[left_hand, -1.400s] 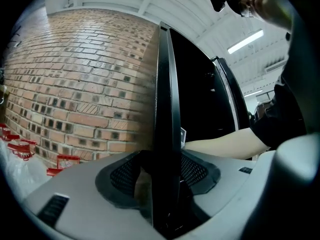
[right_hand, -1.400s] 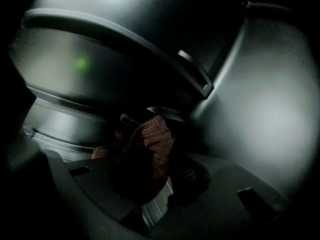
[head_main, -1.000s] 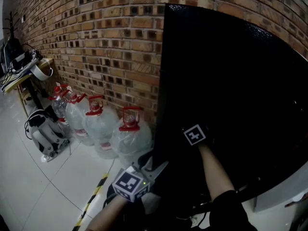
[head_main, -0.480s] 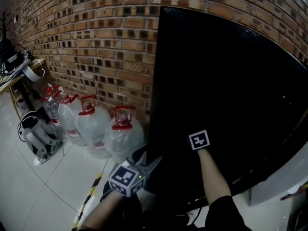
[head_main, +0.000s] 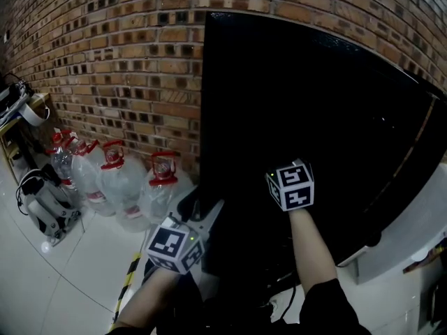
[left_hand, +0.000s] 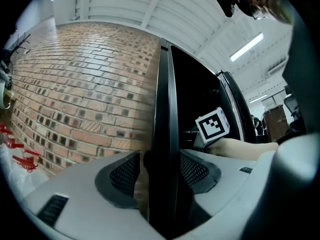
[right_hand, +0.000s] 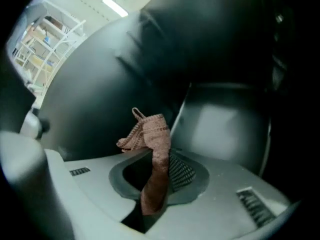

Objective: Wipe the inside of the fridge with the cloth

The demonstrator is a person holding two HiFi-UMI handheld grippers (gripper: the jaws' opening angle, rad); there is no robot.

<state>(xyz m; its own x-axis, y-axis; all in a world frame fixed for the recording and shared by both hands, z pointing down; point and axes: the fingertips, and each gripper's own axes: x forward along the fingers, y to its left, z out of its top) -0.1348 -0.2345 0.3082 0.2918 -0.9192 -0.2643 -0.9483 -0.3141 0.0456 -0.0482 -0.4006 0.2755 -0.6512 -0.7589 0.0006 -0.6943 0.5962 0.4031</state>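
Observation:
The black fridge (head_main: pixel 314 117) stands against the brick wall, and its door (left_hand: pixel 167 124) shows edge-on in the left gripper view. My left gripper (left_hand: pixel 156 166) (head_main: pixel 208 215) straddles that door edge; the right pad lies against it and a thin slit shows at the left pad. My right gripper (right_hand: pixel 159 156) is shut on a pinkish knitted cloth (right_hand: pixel 149 134), whose end sticks up past the jaws toward a dark, blurred surface. In the head view only its marker cube (head_main: pixel 290 185) shows before the black fridge; the jaws are hidden.
A brick wall (head_main: pixel 119 61) runs along the left. Several big water bottles with red caps (head_main: pixel 115 183) stand on the tiled floor at its foot, next to a white device (head_main: pixel 43 211). Yellow-black tape (head_main: pixel 128 288) marks the floor. A grey ledge (head_main: pixel 412 236) lies at right.
Both grippers have risen, the right one much more, and its cube has turned to show two faces. The left gripper stays at the door's edge. The head view has swung right.

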